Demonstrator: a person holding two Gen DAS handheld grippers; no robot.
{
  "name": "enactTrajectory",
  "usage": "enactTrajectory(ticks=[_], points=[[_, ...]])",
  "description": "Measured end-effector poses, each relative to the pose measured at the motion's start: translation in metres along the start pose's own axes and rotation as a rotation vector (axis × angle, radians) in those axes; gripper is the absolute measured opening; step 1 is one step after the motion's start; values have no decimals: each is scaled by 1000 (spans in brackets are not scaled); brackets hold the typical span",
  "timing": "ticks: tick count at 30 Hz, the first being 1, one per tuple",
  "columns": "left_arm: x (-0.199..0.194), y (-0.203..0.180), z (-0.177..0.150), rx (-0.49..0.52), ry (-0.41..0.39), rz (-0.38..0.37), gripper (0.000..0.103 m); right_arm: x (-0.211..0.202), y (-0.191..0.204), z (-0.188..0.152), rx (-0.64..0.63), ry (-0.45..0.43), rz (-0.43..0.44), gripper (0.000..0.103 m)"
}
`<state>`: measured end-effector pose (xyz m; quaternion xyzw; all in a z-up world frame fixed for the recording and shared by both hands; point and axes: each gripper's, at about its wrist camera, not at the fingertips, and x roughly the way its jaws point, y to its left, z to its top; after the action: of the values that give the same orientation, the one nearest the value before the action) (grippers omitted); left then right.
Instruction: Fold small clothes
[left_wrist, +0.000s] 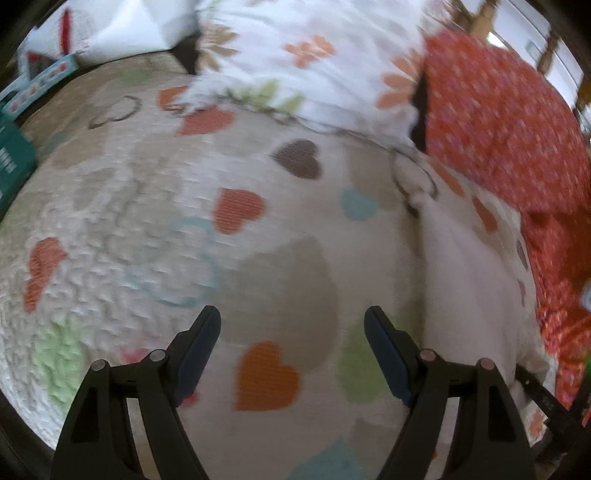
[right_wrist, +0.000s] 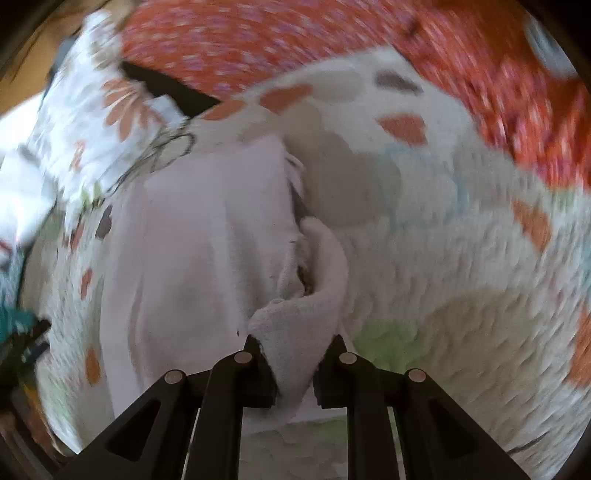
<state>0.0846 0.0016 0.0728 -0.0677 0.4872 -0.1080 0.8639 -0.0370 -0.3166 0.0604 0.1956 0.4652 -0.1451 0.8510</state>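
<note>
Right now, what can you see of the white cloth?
The white cloth looks like soft terry, pale with a faint pink tint. It lies mostly flat and wrinkled on the heart-print quilt. One thick edge is bunched and pinched in the right hand-held gripper. The left wrist view shows it beside the open left hand-held gripper, untouched.

R hand-held gripper (right_wrist: 293, 341) clamped on white cloth (right_wrist: 199, 236) w/ quilt (right_wrist: 443, 258) beneath
</note>
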Motion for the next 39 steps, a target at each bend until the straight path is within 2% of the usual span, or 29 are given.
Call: enactTrajectory(ticks=[3,5,6,9,11,16,22,26,27,28,29,30,31,32,36,38,39], points=[[9,-25,-1,44,23,-26,79,-4,2,-1,-26,-15,-41,17],[13,-34,-1,62,38,-39,79,-11,-6,1,2,-48,-70,28],[16,-38,-2,71,48,-46,79,-16,-10,2,18,-75,-96,30],[24,-49,-5,92,80,-67,79,-32,-26,6,63,-135,-141,48],[30,-51,-7,90,105,-82,79,-37,-38,12,106,-151,-102,67],[50,-60,-14,87,175,-147,79,-7,-50,39,152,-56,30,73],[61,-67,-17,90,151,-192,82,48,-37,62,74,49,105,73],[67,-65,-16,48,164,-256,81,71,-26,63,14,53,143,73],[67,-64,-16,35,171,-276,72,75,-25,64,15,59,158,71],[67,-65,-16,26,182,-320,45,77,-24,65,19,69,193,56],[66,-67,-15,22,197,-365,26,77,-23,67,35,80,227,45],[65,-70,-14,21,217,-417,2,76,-23,67,46,77,237,43],[59,-74,-13,35,211,-424,0,74,-21,68,49,76,249,33],[51,-77,-10,54,183,-416,0,71,-21,69,55,72,257,30],[10,-78,8,90,40,-440,0,42,-22,76,92,12,359,28],[0,-73,13,103,-15,-390,2,33,-21,77,79,-22,350,28],[0,-70,14,108,-31,-324,6,36,-20,77,70,-23,300,29]])
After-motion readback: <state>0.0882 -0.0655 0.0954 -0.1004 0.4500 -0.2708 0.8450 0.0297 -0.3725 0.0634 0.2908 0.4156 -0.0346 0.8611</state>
